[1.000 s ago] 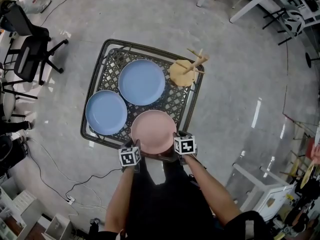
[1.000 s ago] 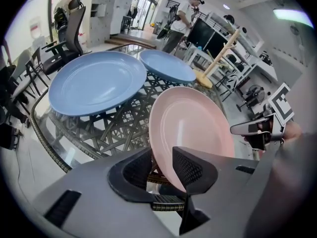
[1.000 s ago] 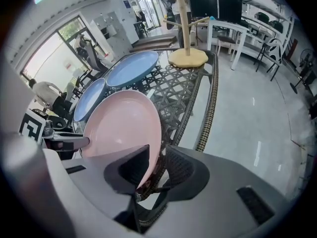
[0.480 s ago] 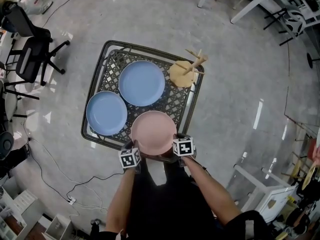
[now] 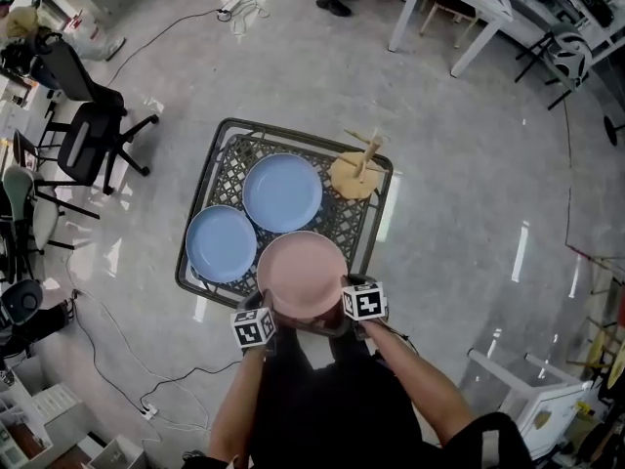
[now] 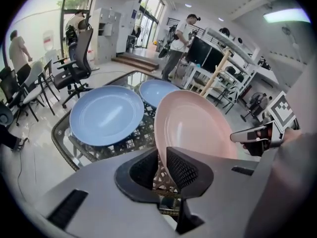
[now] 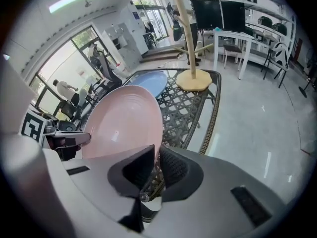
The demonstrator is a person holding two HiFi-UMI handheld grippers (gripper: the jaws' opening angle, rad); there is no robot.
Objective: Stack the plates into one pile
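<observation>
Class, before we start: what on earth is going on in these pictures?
A person is stacking plates with a claw in each hand. The left claw and right claw both grip the pink plate by its near rim, tilted, at the wire table's near edge. The nearer blue plate and farther blue plate lie flat on it, unstacked.

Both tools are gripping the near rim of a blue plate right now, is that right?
No, the plate is pink, not blue. The left tool and the right tool are both gripping the near rim of the pink plate. Each gripper view shows that rim between its jaws.
</observation>
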